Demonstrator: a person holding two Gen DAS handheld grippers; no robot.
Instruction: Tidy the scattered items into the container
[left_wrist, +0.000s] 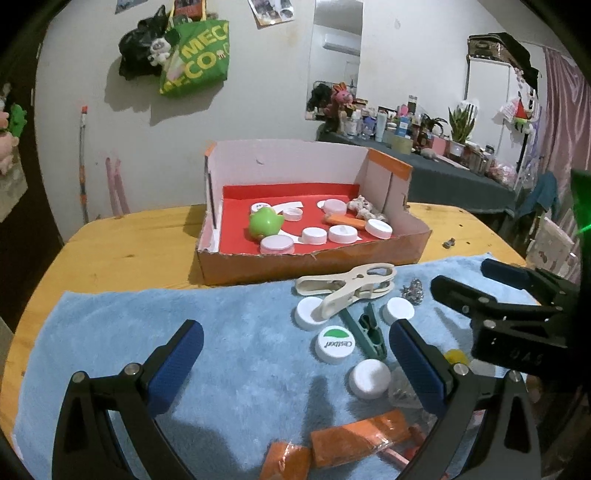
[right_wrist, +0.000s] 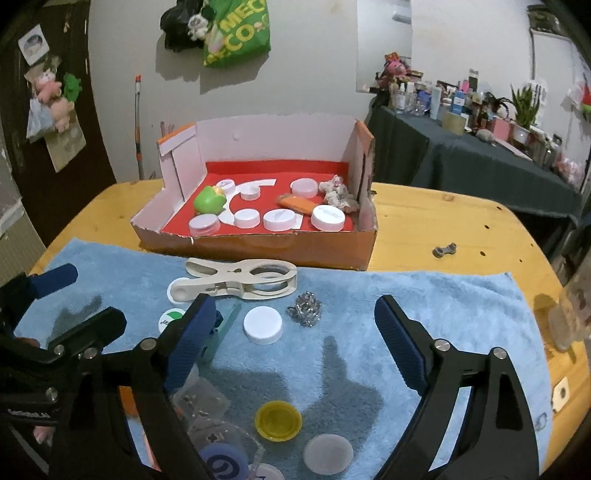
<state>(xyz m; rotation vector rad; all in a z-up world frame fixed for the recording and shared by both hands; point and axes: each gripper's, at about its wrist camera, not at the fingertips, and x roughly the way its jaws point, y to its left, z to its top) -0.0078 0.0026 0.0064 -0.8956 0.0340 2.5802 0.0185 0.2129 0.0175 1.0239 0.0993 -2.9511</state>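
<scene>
Right claw (right_wrist: 291, 328) open, above yellow cap (right_wrist: 279, 420)

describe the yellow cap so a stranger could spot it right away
Start at the blue towel in front of the orange cardboard box. Near its front edge, between the open right gripper fingers, sits the yellow cap, the only yellow, translucent one among white lids.

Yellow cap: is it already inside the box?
No. The yellow cap lies on the blue towel between the open right gripper fingers, outside the box.
</scene>
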